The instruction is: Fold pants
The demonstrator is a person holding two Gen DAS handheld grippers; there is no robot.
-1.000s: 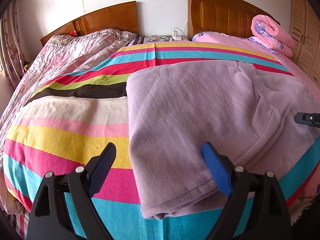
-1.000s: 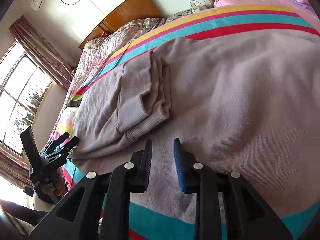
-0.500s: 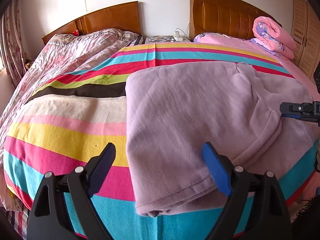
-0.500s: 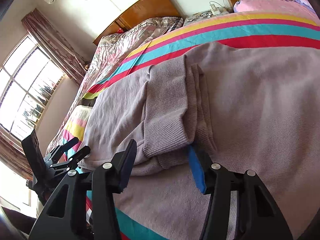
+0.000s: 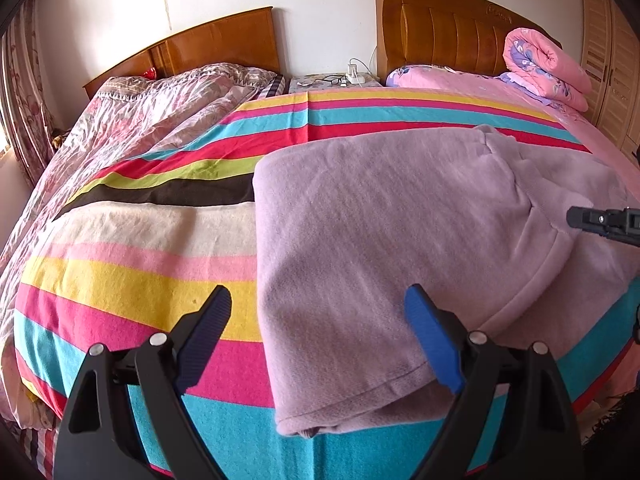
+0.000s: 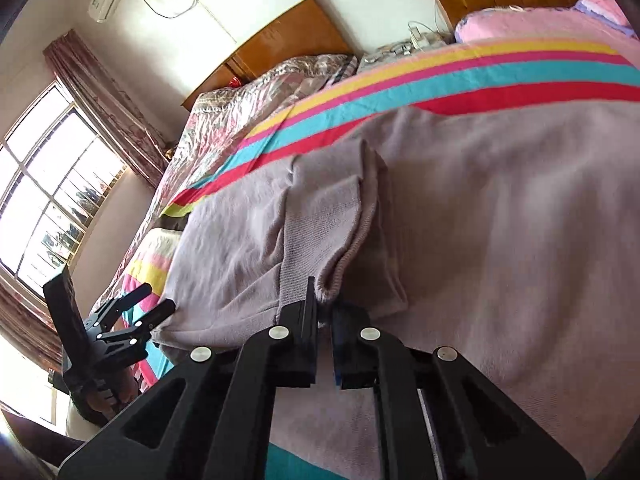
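Lilac knit pants (image 5: 380, 220) lie spread on the striped bedspread (image 5: 132, 272), one end folded over near the bed's front edge. In the right wrist view, a ribbed cuff (image 6: 320, 240) lies on top of the pants (image 6: 500, 220). My right gripper (image 6: 324, 304) is shut on the near edge of that cuff, lifting it slightly. Its tip (image 5: 576, 216) shows at the right of the left wrist view. My left gripper (image 5: 318, 296) hovers wide open over the folded end's left corner, with nothing between its fingers. It also shows as the left gripper (image 6: 158, 299) in the right wrist view.
A floral quilt (image 5: 152, 120) covers the bed at the left. A nightstand (image 5: 332, 80) with a charger and glasses stands between two wooden headboards. A rolled pink quilt (image 5: 544, 68) lies at the back right beside a wardrobe (image 5: 612, 60). A hand (image 6: 100, 396) holds the left gripper near the window (image 6: 48, 200).
My right gripper opened, moved forward over the ribbed cuff, then closed on its edge. The left gripper has stayed open in the same place.
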